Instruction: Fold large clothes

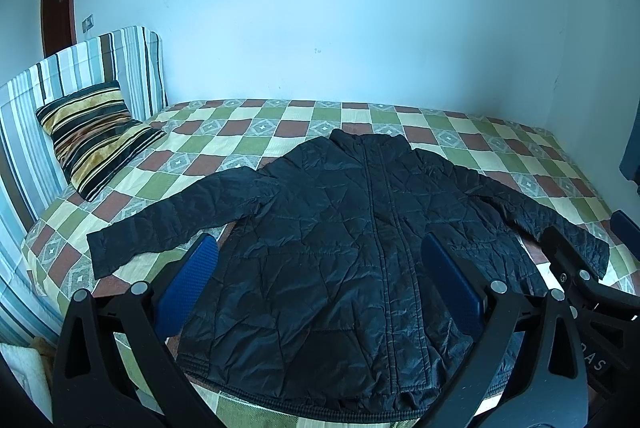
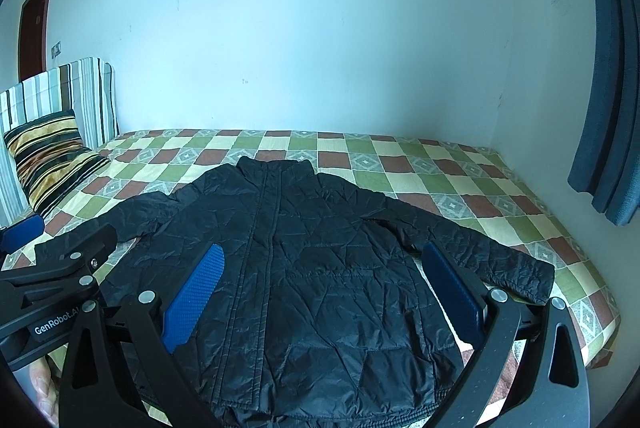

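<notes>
My left claw (image 1: 320, 284) hangs released above the near hem, its blue pads (image 1: 186, 288) spread wide and gripping nothing. My right claw (image 2: 320, 292) hangs just beside it, likewise spread, pads (image 2: 194, 292) clear of the cloth. From the left view, the right claw's black frame shows at the right edge; from the right view, the left claw's frame crosses the near left corner.

Below both lies the jacket (image 1: 340, 248), black and quilted, spread flat and front-up on the bed (image 1: 460, 147), zip closed, hem nearest me and collar pointing to the wall. Its sleeves reach out to either side, the left cuff (image 1: 104, 252) near the bed's left edge, the right cuff (image 2: 524, 276) toward the right edge.

Beyond the left sleeve a striped pillow (image 1: 96, 139) leans on a striped headboard (image 1: 80, 67). Farther back stands a pale wall (image 1: 320, 7), with a brown door (image 1: 60, 3) at far left and a blue curtain (image 2: 608, 107) at right.
</notes>
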A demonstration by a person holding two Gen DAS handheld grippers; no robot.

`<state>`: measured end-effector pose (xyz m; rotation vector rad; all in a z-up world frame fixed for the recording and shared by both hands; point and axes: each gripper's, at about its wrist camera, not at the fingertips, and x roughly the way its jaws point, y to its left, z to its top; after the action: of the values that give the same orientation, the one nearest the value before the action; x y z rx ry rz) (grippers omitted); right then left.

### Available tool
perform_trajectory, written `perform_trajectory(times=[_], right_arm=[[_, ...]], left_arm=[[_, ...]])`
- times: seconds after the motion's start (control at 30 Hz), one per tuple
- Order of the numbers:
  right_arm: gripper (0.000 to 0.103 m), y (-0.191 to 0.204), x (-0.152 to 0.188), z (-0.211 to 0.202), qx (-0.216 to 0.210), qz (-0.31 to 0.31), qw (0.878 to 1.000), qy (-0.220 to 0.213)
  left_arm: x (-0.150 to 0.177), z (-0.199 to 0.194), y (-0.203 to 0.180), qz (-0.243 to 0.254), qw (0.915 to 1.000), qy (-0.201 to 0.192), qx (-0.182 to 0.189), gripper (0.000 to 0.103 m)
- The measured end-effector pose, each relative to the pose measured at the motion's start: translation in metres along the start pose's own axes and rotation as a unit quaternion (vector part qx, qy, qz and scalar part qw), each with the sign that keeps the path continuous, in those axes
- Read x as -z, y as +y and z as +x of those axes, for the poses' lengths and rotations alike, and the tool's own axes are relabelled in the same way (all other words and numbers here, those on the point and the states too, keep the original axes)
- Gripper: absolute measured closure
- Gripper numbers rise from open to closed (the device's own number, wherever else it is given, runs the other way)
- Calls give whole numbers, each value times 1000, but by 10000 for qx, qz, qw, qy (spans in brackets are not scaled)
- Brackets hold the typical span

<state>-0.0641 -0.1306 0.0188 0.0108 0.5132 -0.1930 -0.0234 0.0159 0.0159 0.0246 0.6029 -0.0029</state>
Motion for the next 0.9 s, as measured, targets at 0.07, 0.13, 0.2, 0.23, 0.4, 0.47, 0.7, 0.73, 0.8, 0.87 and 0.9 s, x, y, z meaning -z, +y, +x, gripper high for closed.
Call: perform_trajectory(times=[0.07,0.13,0.2,0.23,0.4,0.47,0.7,0.73,0.8,0.87,0.9], right_arm=[[5,1,2,-4,8,-6,10000,-26],[5,1,3,-7,6,6,10000,-46],[5,1,5,-11,7,7,10000,-80],[5,1,6,-13,7,5,10000,-95],[5,2,13,-24,16,-18,9999,-160],[5,3,17,-27,13,-30,9999,-167],[5,6,30,-37,-12,-44,9998,-178],[5,6,31,-38,-13,-57,9998,-181],[5,8,33,-40,-7,-83,9998,-186],[5,9,33,-41,-3,-89,9998,-190],[5,8,33,-41,-3,-81,9998,-190]], left_arm=[[2,-3,0,2,10000,-21,-9,2],[3,-6,-1,11,10000,-49,-14,2],[5,-11,0,17,10000,-90,-17,2],[6,-13,0,16,9999,-109,-20,2],[15,-22,3,19,9999,-157,-1,2],[20,-25,4,29,9999,-157,3,2],[33,-33,8,39,9999,-166,-20,2],[35,-33,8,33,9999,-164,-23,2],[37,-34,10,30,9999,-162,-25,2],[38,-35,11,31,9999,-164,-20,2],[38,-35,11,30,9999,-166,-21,2]])
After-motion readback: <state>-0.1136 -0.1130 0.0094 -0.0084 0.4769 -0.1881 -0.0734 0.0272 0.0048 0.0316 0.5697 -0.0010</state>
